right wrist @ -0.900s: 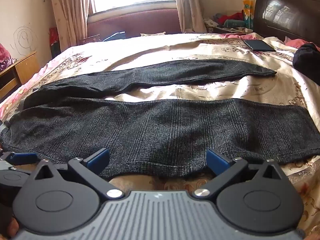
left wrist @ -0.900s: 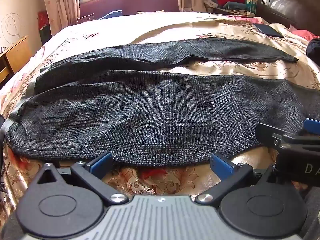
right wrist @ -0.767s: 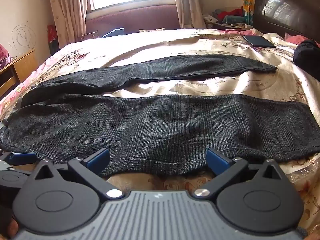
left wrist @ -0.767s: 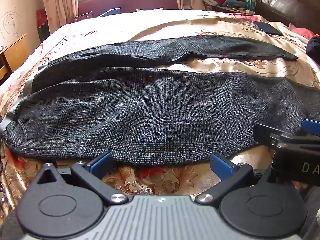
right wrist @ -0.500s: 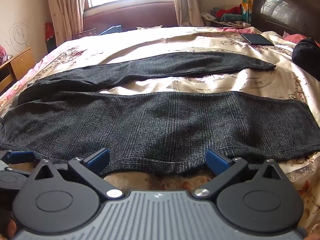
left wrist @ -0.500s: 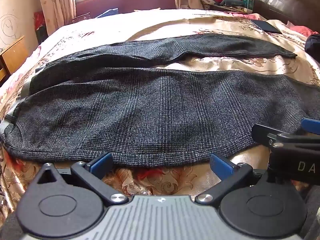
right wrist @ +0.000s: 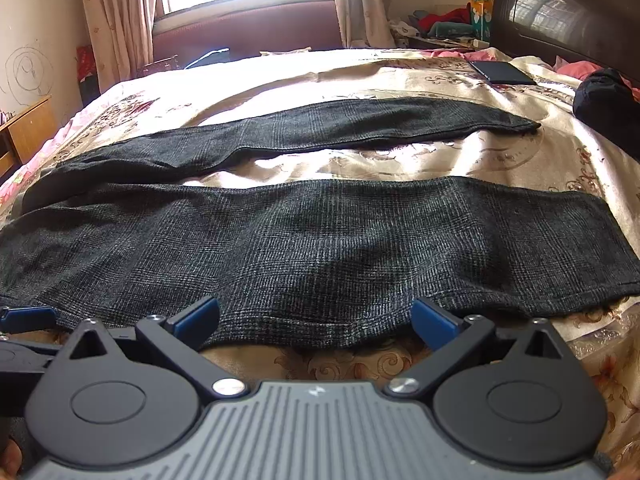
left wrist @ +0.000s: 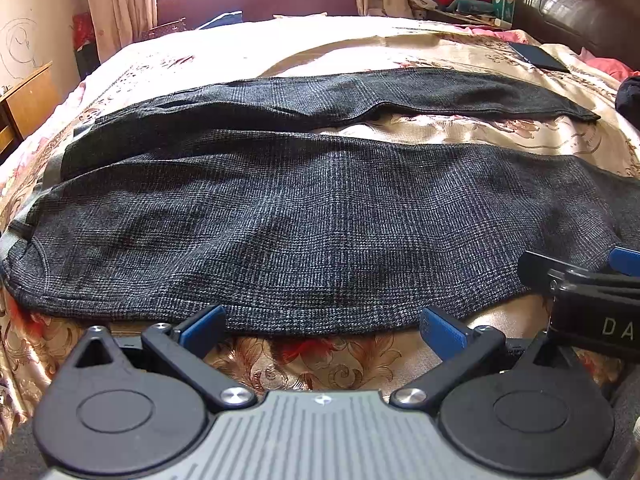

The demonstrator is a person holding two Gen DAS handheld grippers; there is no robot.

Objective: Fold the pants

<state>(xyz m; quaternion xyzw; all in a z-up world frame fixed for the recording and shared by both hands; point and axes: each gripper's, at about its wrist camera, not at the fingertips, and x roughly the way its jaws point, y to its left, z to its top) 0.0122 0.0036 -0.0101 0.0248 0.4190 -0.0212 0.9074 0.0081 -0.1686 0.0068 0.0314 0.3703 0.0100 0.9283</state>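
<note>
Dark grey checked pants (left wrist: 320, 216) lie flat across the bed, legs spread apart, waistband at the left, hems at the right. They also show in the right wrist view (right wrist: 304, 244). My left gripper (left wrist: 320, 326) is open, its blue pads at the near edge of the near leg. My right gripper (right wrist: 314, 318) is open at the same near edge, further right. The right gripper shows at the right of the left wrist view (left wrist: 592, 280); a left fingertip (right wrist: 24, 316) shows at the left of the right wrist view.
The bed has a gold floral cover (right wrist: 360, 164). A dark tablet (right wrist: 500, 72) and a black bundle (right wrist: 604, 100) lie at the far right near the dark headboard (right wrist: 568, 4). A wooden cabinet (left wrist: 24, 100) stands left. Curtains and a window are behind.
Both grippers have crept slightly forward and lower toward the near edge of the near pant leg. The pants have not moved, and both grippers stay open.
</note>
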